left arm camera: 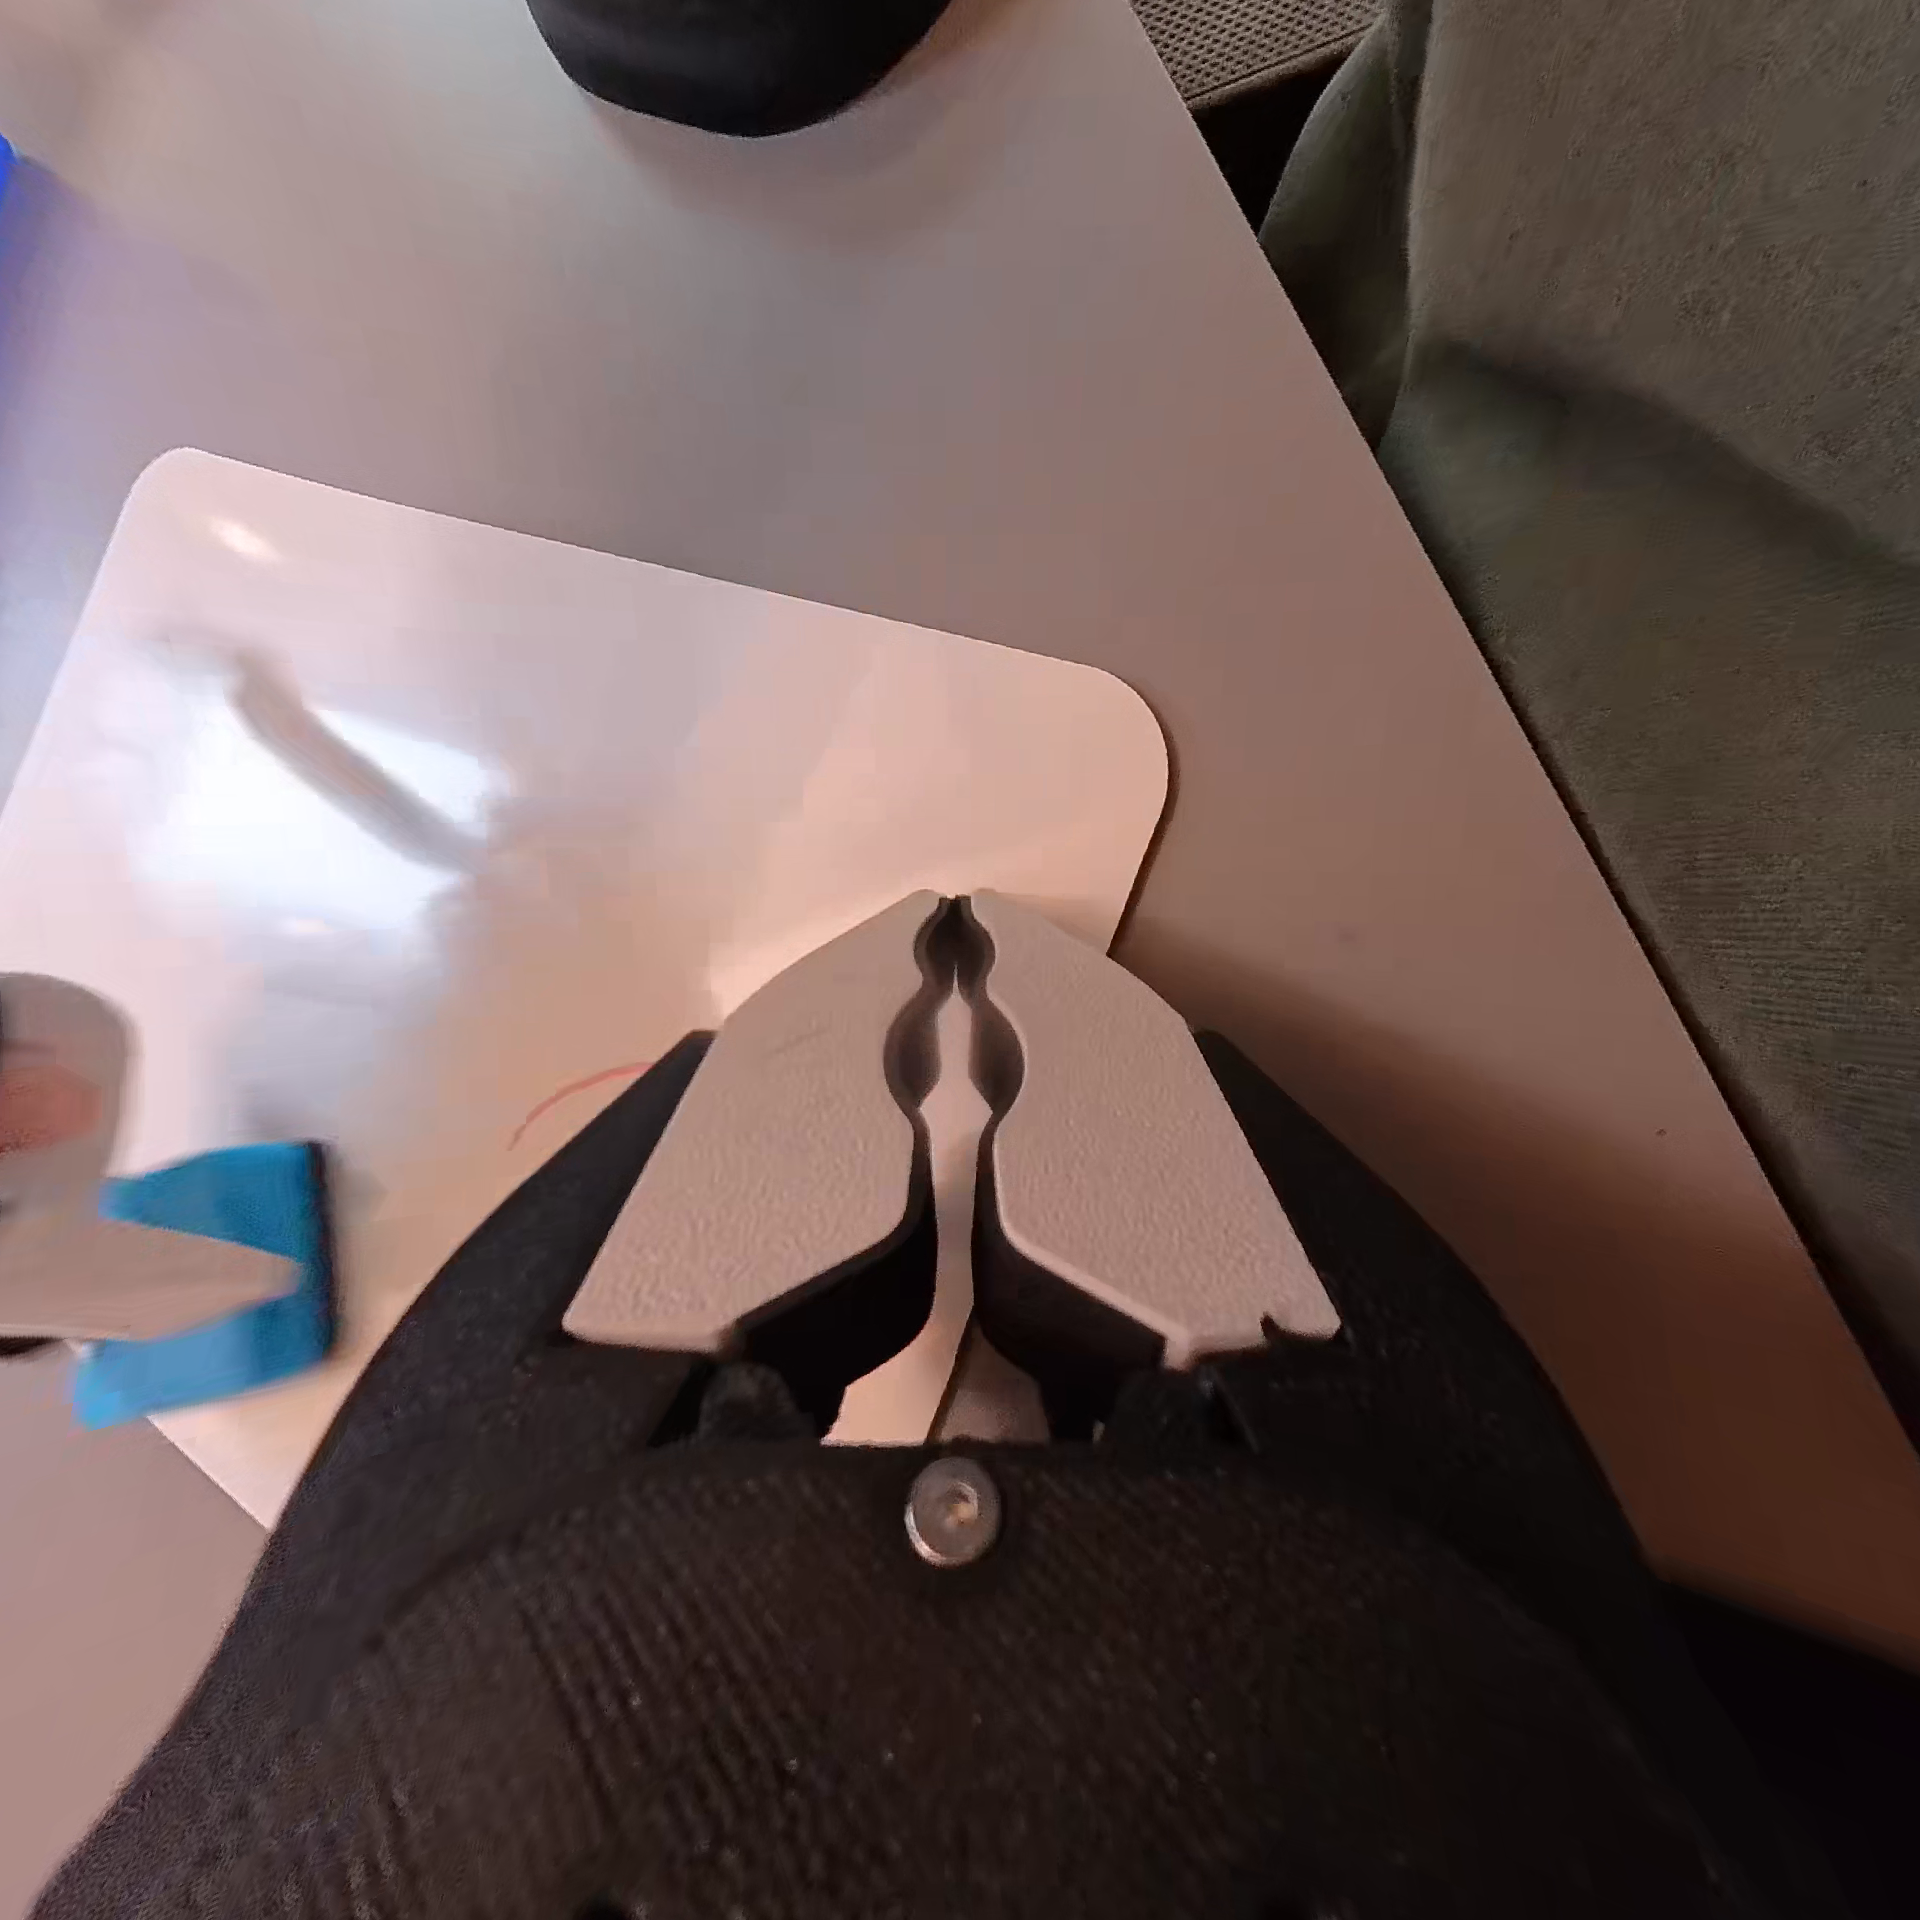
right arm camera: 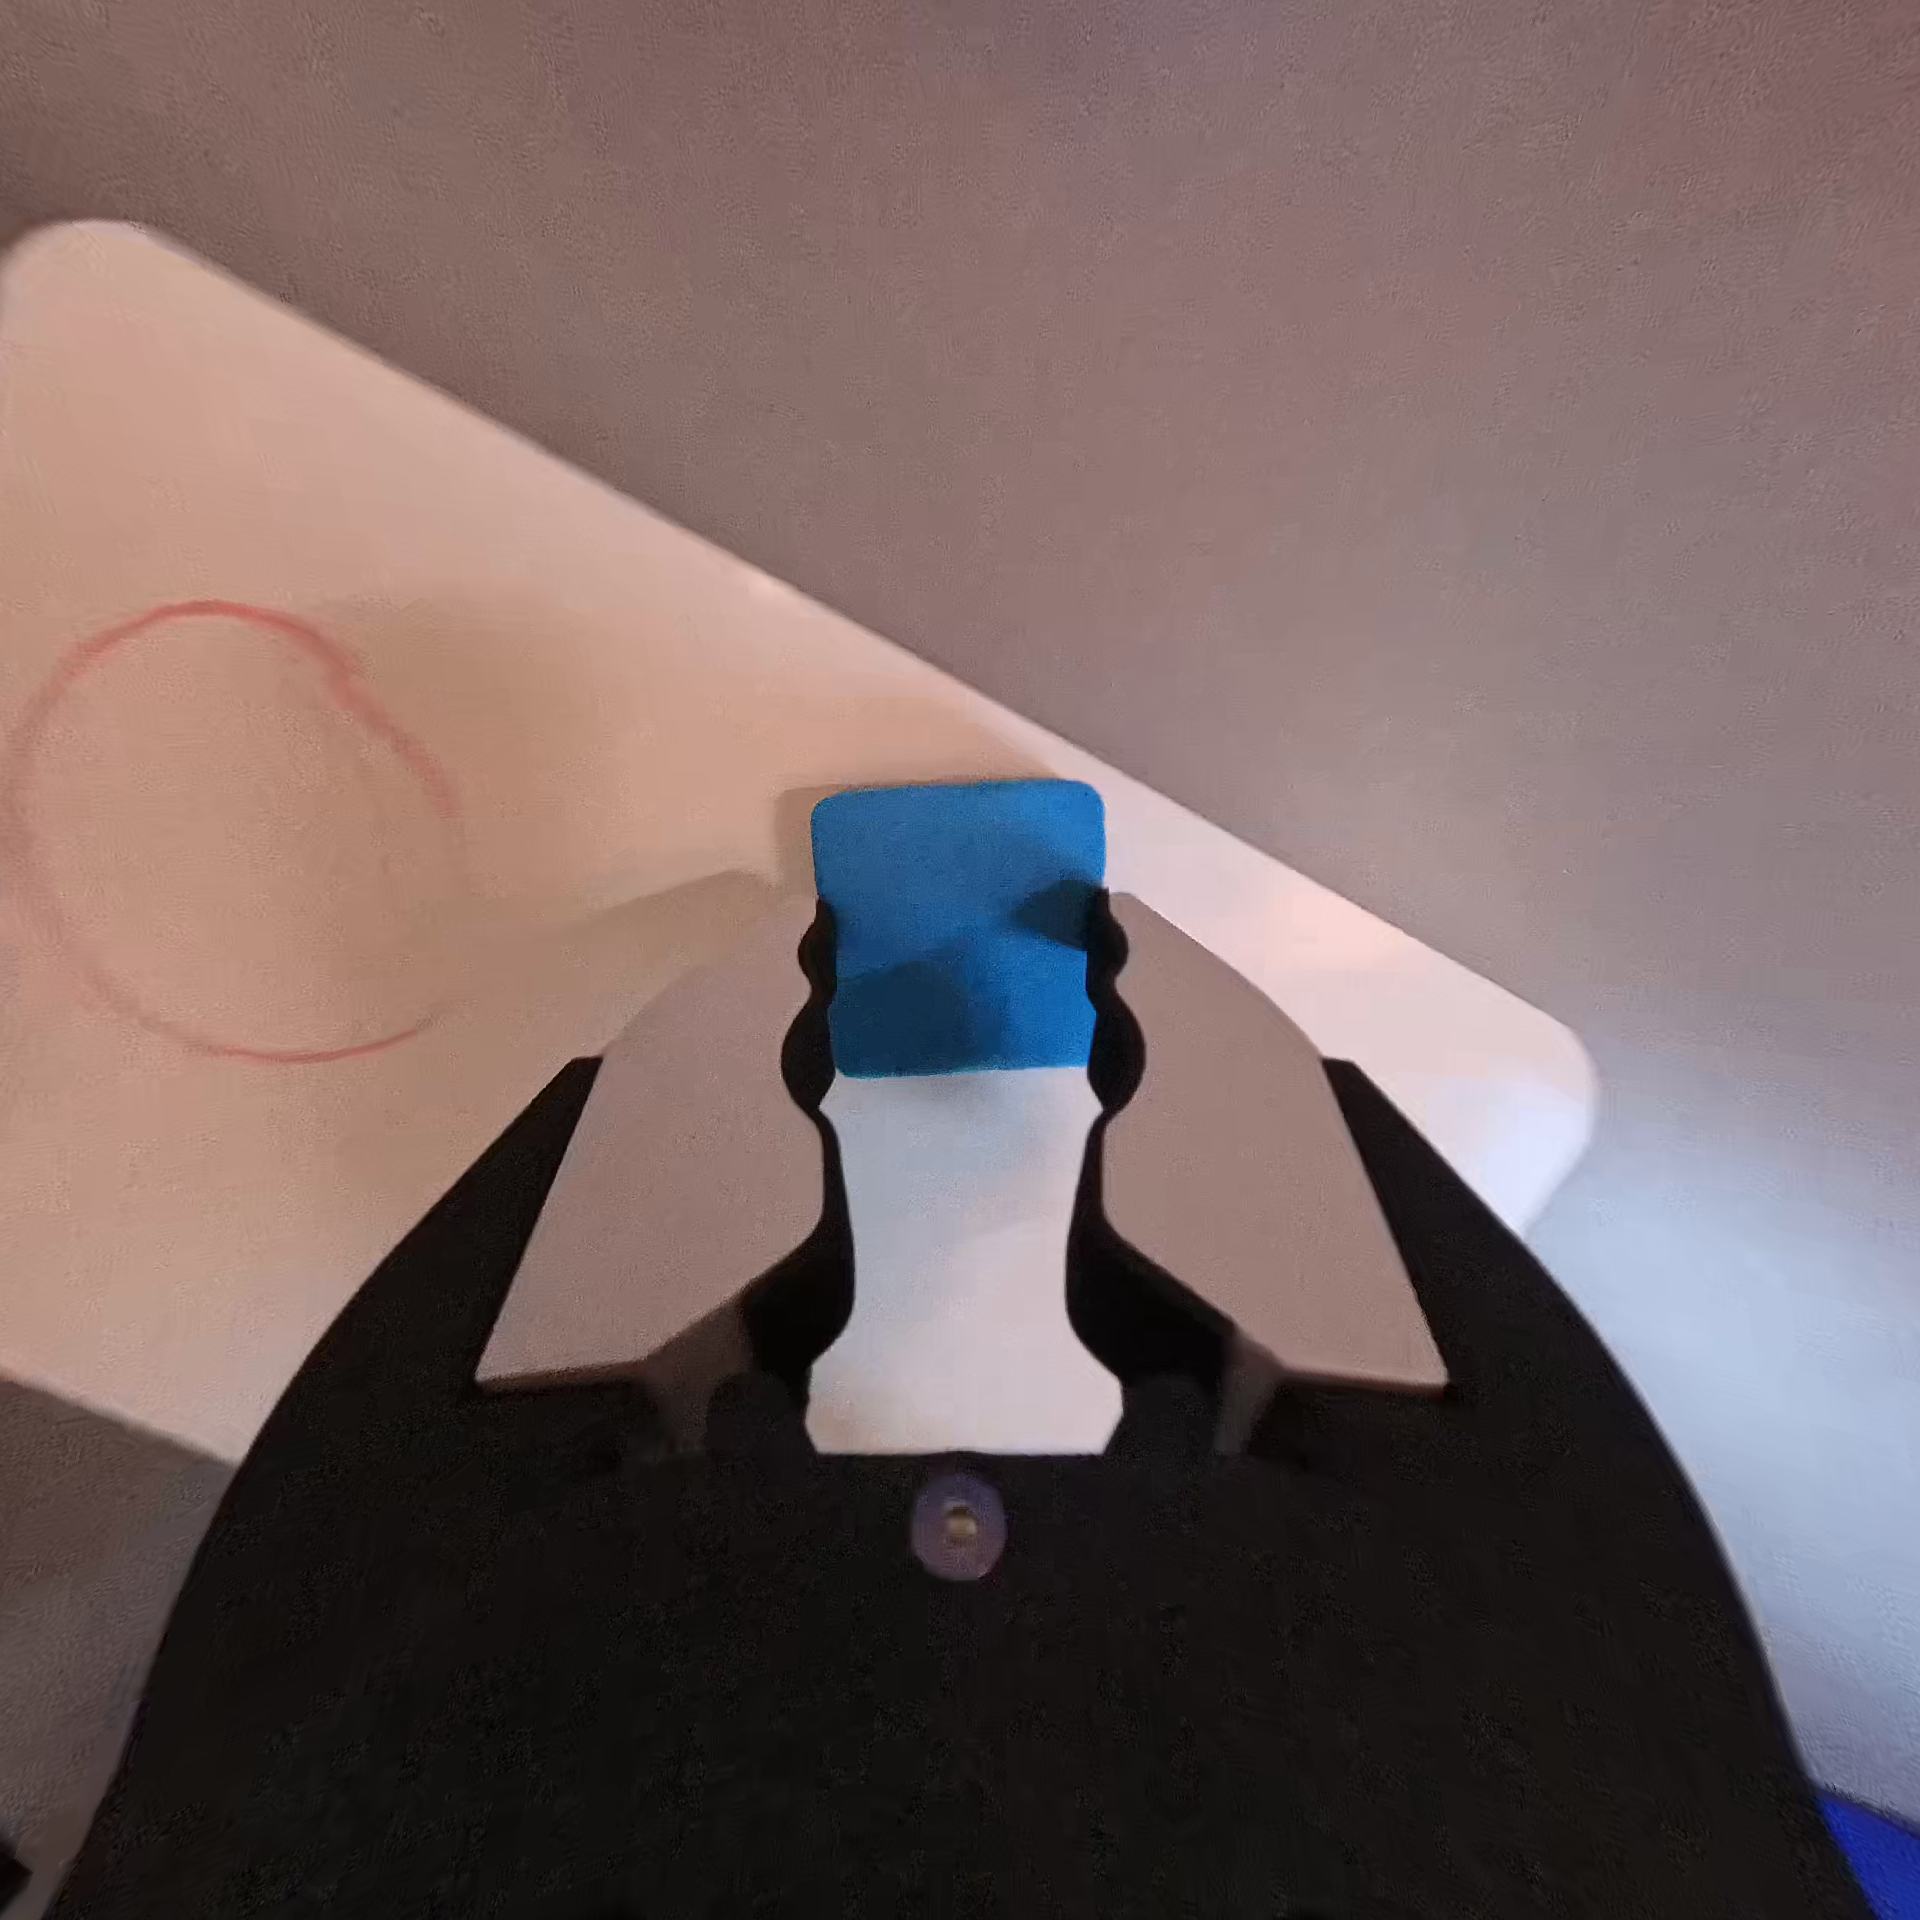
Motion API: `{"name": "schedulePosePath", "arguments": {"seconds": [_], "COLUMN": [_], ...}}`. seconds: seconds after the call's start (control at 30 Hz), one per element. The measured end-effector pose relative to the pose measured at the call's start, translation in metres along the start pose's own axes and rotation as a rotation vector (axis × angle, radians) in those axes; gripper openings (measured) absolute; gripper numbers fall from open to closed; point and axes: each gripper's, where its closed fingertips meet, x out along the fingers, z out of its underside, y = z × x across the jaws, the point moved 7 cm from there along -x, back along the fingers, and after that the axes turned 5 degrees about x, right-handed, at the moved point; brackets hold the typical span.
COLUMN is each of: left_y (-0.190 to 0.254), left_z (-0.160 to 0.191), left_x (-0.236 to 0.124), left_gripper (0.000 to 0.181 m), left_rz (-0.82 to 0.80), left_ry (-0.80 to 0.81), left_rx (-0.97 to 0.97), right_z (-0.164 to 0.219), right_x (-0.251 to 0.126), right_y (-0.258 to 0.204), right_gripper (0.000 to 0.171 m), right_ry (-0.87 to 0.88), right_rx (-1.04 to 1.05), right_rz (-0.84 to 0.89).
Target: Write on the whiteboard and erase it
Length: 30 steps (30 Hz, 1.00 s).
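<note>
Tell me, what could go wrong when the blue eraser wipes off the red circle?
The right gripper pinches the blue eraser only by its sides, so a hard push might twist it loose. The whiteboard lies loose on the table; the shut left gripper sits over one corner, and whether it presses down is unclear, so the board may slide. The red circle could smear.

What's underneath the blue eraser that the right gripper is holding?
The white whiteboard lies under the blue eraser, which the right gripper holds near the board's edge. A red circle sits off to the side. The patch directly beneath the eraser is hidden.
</note>
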Motion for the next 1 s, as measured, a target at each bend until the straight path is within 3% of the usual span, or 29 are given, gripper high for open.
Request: {"name": "schedulePosePath", "arguments": {"seconds": [0.13,0.3,0.47,0.63,0.77,0.83,0.93,1.0], "left_y": [0.0,0.001,0.001,0.004,0.008,0.012,0.02,0.022], "left_z": [0.0,-0.001,0.002,0.001,0.001,-0.001,-0.007,-0.007], "left_x": [0.0,0.0,-0.002,-0.002,-0.002,-0.002,-0.001,-0.001], "left_gripper": [0.0,0.001,0.001,0.001,0.001,0.001,0.001,0.001], "left_rz": [-0.005,-0.019,-0.037,-0.069,-0.114,-0.152,-0.18,-0.189], "left_ry": [-0.002,-0.013,-0.004,-0.013,-0.008,-0.019,-0.034,-0.038], "left_rx": [0.002,0.011,0.008,0.04,0.042,0.066,0.122,0.129], "right_z": [-0.001,-0.007,0.026,0.029,0.032,0.044,0.034,0.02], "right_x": [0.003,0.004,-0.006,-0.01,-0.007,-0.013,-0.011,-0.004], "right_y": [-0.098,-0.032,-0.116,-0.06,-0.136,-0.13,-0.08,-0.102], "right_gripper": [0.047,0.047,0.047,0.047,0.047,0.047,0.047,0.047], "right_ry": [-0.047,0.007,-0.066,-0.033,-0.02,-0.052,-0.054,-0.006], "right_rx": [-0.293,-0.075,-0.296,-0.074,-0.305,-0.269,-0.138,-0.215], "right_rz": [-0.133,-0.038,-0.138,-0.037,-0.144,-0.152,-0.043,-0.083]}}
